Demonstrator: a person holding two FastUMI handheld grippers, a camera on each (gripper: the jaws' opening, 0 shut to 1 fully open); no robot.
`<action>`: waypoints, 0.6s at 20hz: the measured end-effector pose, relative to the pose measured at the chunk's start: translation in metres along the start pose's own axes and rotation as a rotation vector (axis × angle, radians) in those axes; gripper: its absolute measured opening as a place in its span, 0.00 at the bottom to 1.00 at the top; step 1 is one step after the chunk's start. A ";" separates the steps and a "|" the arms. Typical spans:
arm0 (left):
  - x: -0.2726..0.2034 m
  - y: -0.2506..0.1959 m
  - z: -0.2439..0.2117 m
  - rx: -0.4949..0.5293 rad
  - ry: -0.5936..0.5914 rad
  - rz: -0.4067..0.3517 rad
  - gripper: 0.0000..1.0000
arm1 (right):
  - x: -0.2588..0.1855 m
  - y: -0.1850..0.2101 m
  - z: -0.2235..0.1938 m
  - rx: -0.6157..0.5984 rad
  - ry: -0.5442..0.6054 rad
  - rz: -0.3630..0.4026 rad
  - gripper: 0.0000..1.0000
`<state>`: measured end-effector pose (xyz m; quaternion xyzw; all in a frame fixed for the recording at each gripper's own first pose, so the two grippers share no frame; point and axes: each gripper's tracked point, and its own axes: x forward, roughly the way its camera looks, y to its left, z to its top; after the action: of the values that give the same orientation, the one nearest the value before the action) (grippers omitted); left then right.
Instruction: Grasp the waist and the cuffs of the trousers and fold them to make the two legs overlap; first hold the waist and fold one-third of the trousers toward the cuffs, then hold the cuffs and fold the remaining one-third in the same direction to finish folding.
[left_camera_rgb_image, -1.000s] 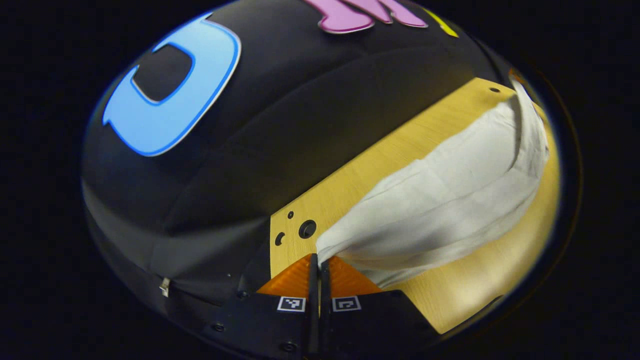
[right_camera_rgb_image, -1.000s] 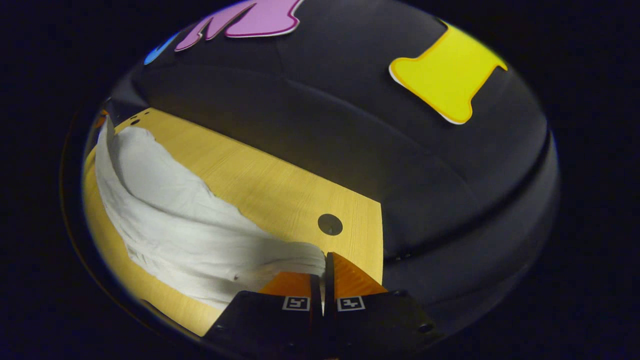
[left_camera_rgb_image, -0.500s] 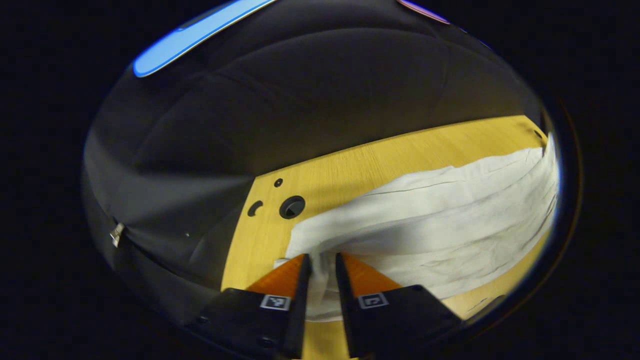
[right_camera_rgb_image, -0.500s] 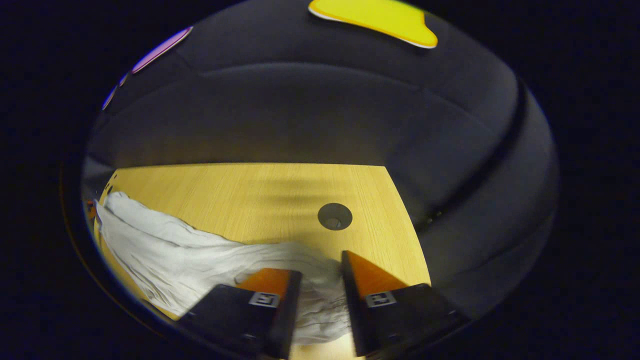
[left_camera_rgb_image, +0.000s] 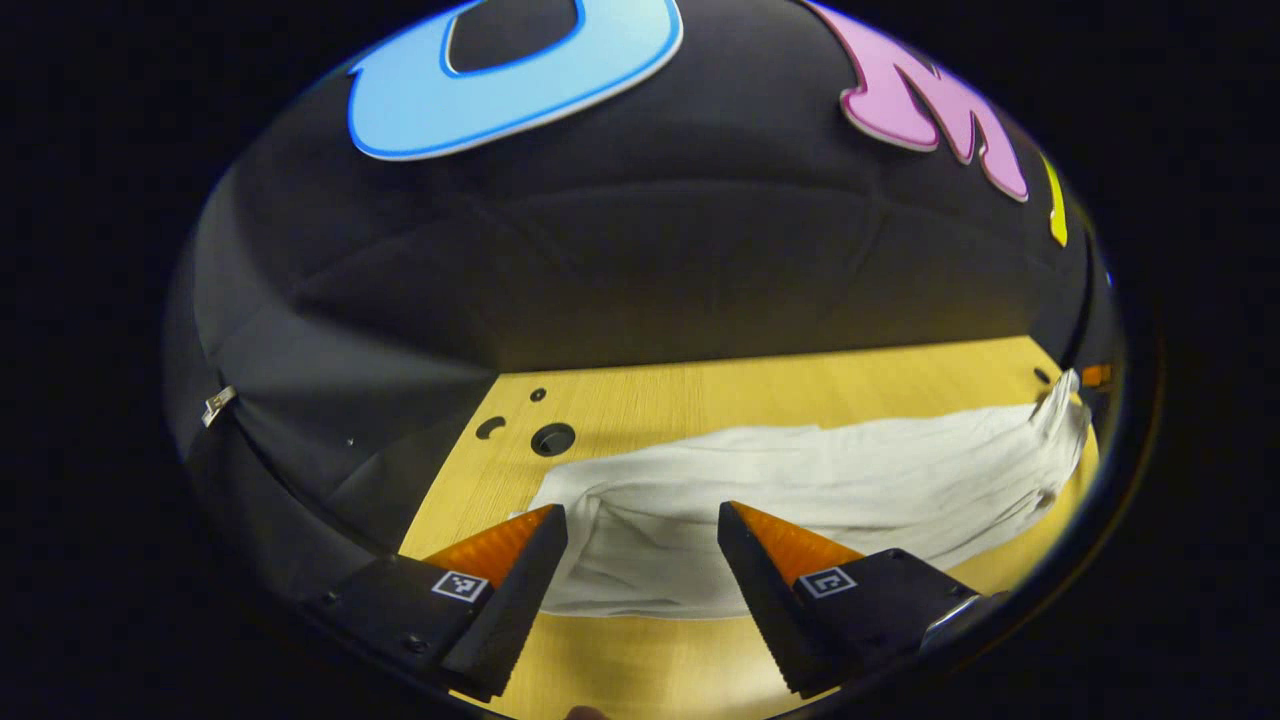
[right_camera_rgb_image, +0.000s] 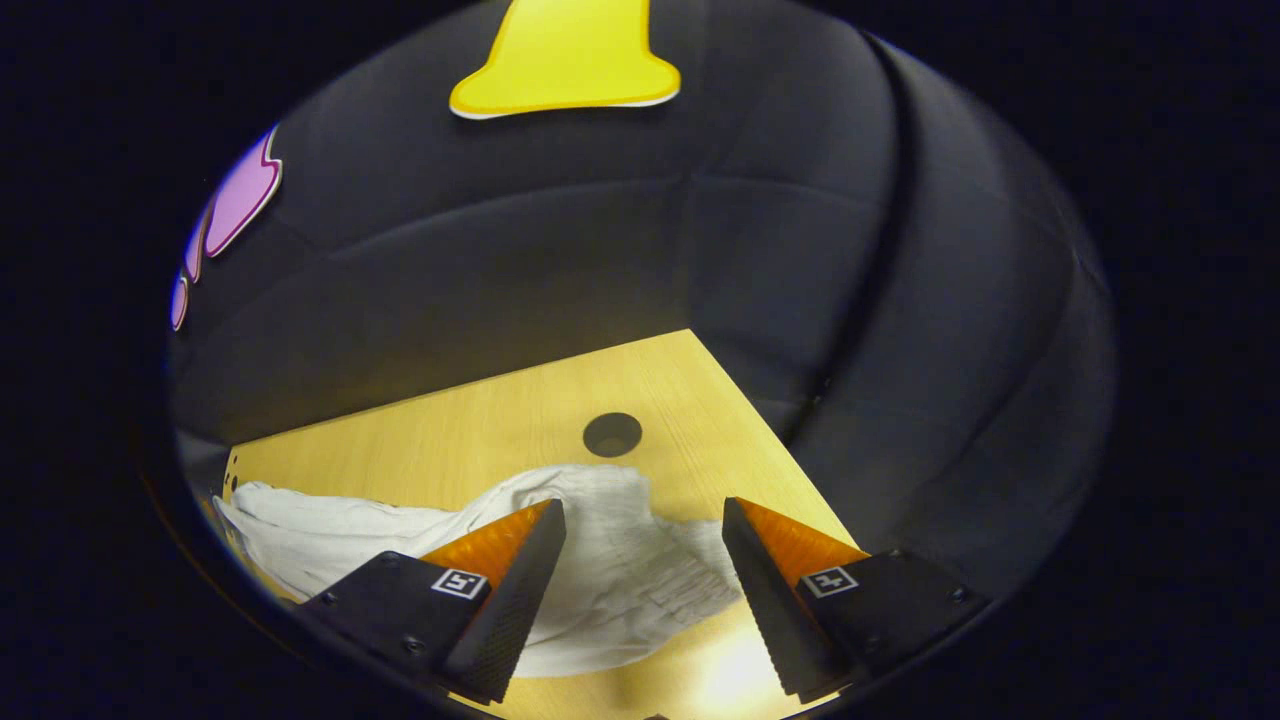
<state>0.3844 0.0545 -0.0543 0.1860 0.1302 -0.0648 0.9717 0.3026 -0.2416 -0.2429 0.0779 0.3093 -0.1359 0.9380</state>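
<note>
White trousers (left_camera_rgb_image: 800, 480) lie stretched in a long band across the wooden table (left_camera_rgb_image: 760, 385), rumpled along their length. In the left gripper view my left gripper (left_camera_rgb_image: 640, 520) stands open just above one end of the cloth, nothing between its fingers. The right gripper view has the other end of the trousers (right_camera_rgb_image: 620, 560) bunched on the table below my right gripper (right_camera_rgb_image: 645, 515), which is open too and holds nothing. Which end is the waist I cannot tell. At the far right of the left gripper view the cloth rises in a small peak (left_camera_rgb_image: 1060, 410).
Round holes (left_camera_rgb_image: 552, 438) pierce the table near its left corner, and one hole (right_camera_rgb_image: 612, 434) sits just beyond the cloth in the right gripper view. The table's edges and corner (right_camera_rgb_image: 690, 335) meet the black booth wall close behind.
Both grippers were shut on the ends of the trousers, holding them up; they lowered, opened and let go. The cloth now lies flat on the table.
</note>
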 end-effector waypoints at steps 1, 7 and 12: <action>-0.013 -0.006 0.006 -0.017 -0.018 -0.013 0.96 | -0.002 -0.003 -0.007 0.028 0.010 -0.003 0.98; -0.082 -0.031 0.025 -0.094 -0.082 -0.013 0.96 | 0.001 -0.024 -0.045 0.167 0.042 -0.050 0.99; -0.105 -0.052 0.028 -0.120 -0.095 -0.022 0.97 | 0.007 -0.032 -0.063 0.240 0.056 -0.082 0.99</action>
<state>0.2810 0.0038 -0.0181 0.1228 0.0898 -0.0764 0.9854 0.2631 -0.2589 -0.2990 0.1804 0.3199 -0.2079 0.9066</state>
